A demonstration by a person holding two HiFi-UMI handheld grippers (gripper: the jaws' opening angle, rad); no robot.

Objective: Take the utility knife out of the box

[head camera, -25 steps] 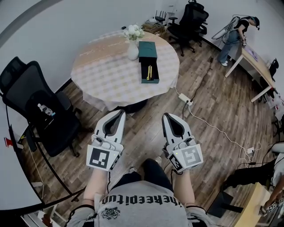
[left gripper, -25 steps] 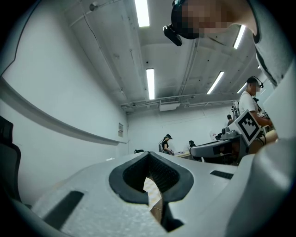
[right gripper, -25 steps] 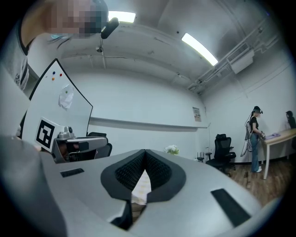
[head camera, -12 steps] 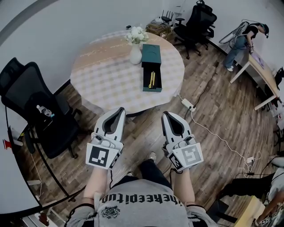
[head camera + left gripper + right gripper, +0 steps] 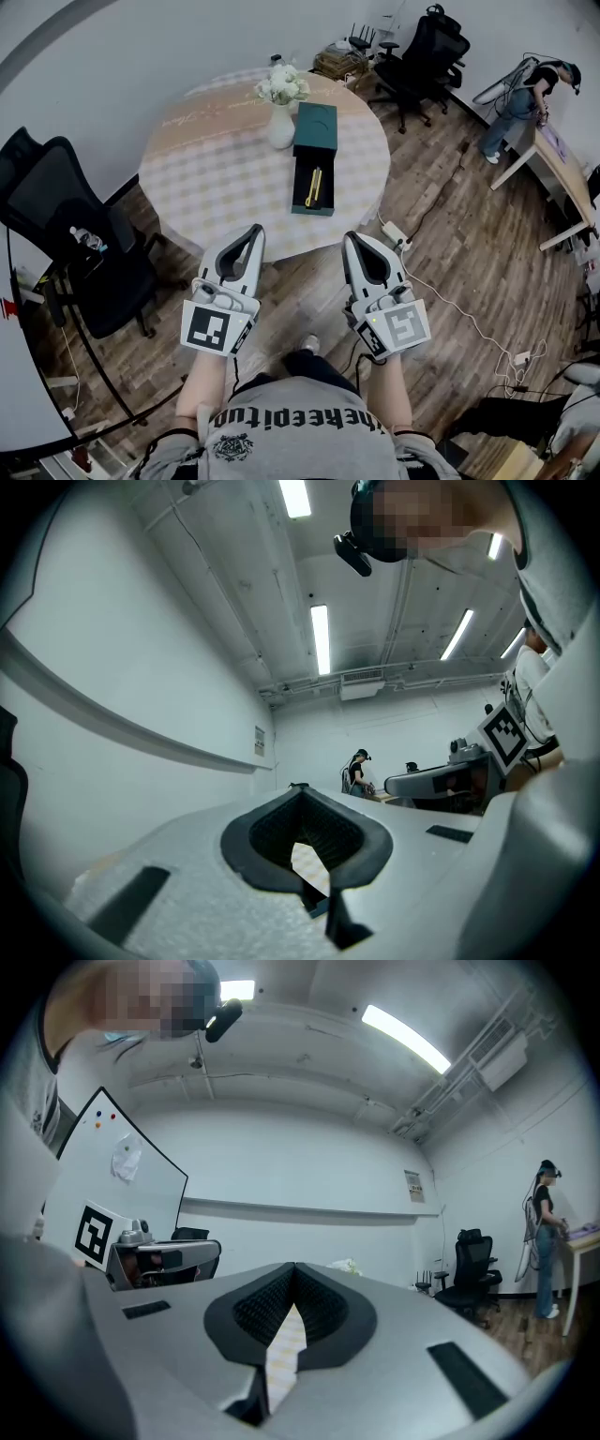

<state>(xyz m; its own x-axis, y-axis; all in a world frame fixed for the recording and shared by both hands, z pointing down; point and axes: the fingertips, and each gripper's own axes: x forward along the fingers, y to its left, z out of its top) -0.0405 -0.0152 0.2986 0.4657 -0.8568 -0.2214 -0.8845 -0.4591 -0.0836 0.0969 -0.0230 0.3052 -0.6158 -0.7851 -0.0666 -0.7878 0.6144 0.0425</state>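
Note:
A yellow utility knife [image 5: 314, 187] lies in an open dark green box [image 5: 298, 192] on the round table [image 5: 216, 178] with a checked cloth. The box's lid [image 5: 316, 127] lies just beyond it, beside a white vase of flowers [image 5: 281, 127]. My left gripper [image 5: 253, 230] and right gripper [image 5: 353, 240] are held side by side at the table's near edge, short of the box. Both are shut with nothing in them. In the left gripper view the left gripper [image 5: 301, 789] has its jaws meeting at the tips. The right gripper [image 5: 293, 1267] looks the same in its own view.
A black office chair [image 5: 66, 234] with a bottle on its seat stands left of the table. More black chairs [image 5: 431, 47] are at the back right. A power strip [image 5: 392, 232] and white cable lie on the wooden floor to the right. A person [image 5: 525, 94] stands at a far desk.
The table and box have drawn nearer and lower in the head view as I walk toward them. Both grippers stay shut and keep their place in the picture.

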